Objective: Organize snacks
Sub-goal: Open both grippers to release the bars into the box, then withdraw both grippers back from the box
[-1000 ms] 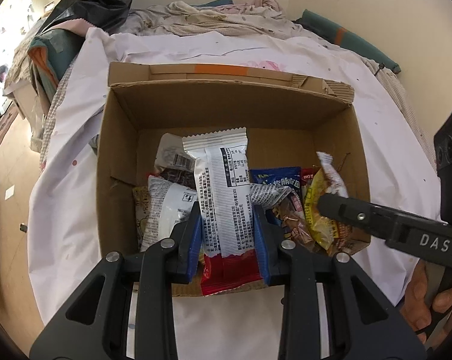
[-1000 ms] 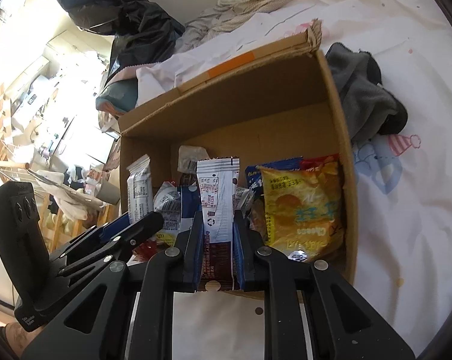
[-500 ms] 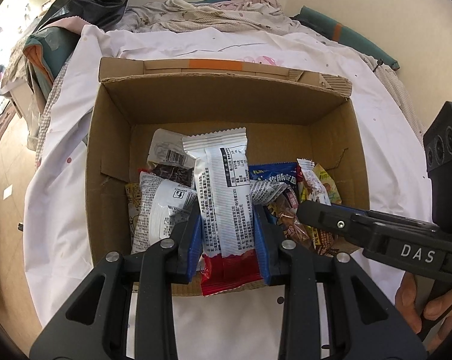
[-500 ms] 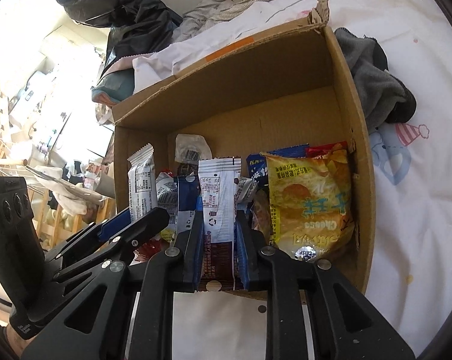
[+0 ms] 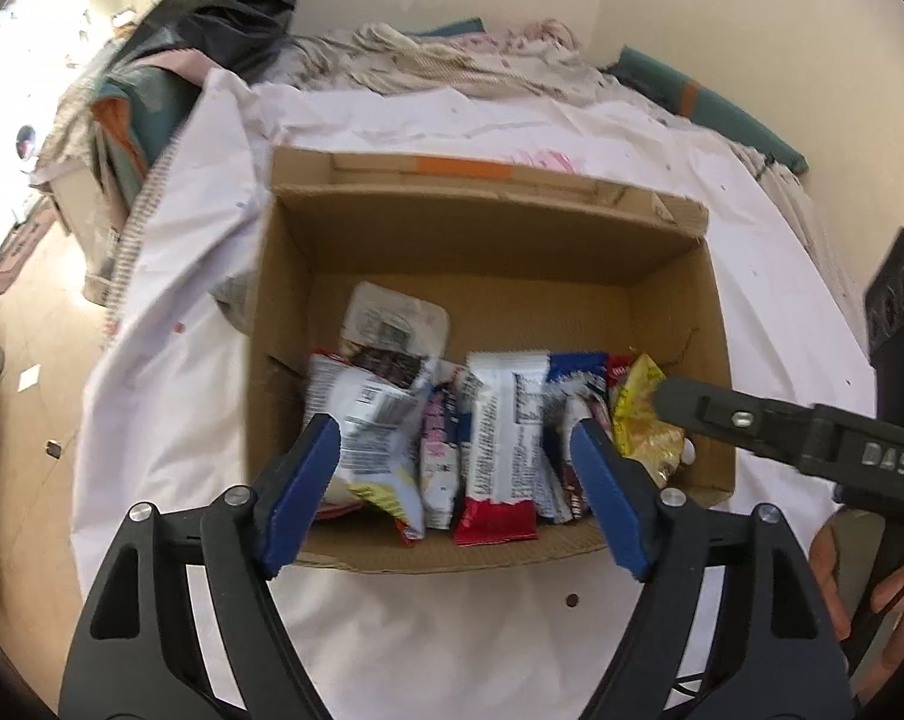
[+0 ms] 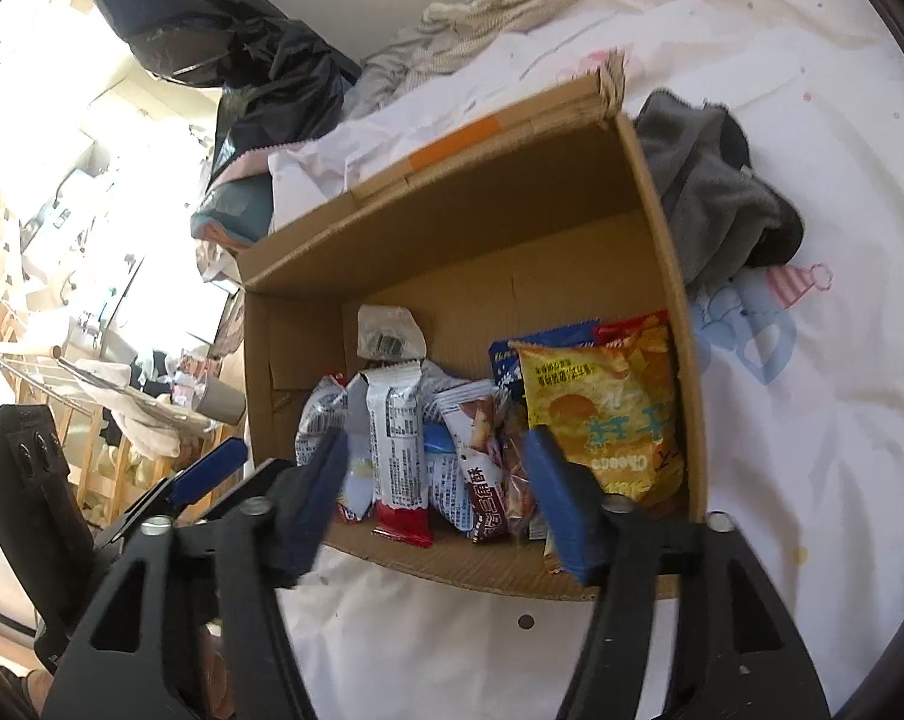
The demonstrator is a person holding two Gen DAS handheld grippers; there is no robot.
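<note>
An open cardboard box [image 5: 481, 180] [image 6: 481, 222] on the white sheet holds several snack packets standing along its near wall. My left gripper [image 5: 452, 441] hangs over that near edge with its jaws opening. The white and red bar [image 5: 502, 444] stands between them, and neither blue pad touches it. My right gripper [image 6: 437, 453] is to its right, jaws also opening, with the brown and white bar [image 6: 481, 468] loose between them. A yellow chip bag [image 6: 607, 420] leans on the box's right wall. The right gripper's finger [image 5: 721, 414] shows in the left wrist view.
A grey cloth [image 6: 709, 180] lies against the box's right outer wall. A black bag [image 6: 272, 60] and crumpled bedding [image 5: 452, 54] sit behind the box, with a teal cushion [image 5: 709, 102] by the wall. The bed's edge drops to the floor [image 5: 20, 360] at left.
Both grippers have spread their jaws and let go of their bars, which now stand in the box among the other packets. The left gripper has pulled back slightly.
</note>
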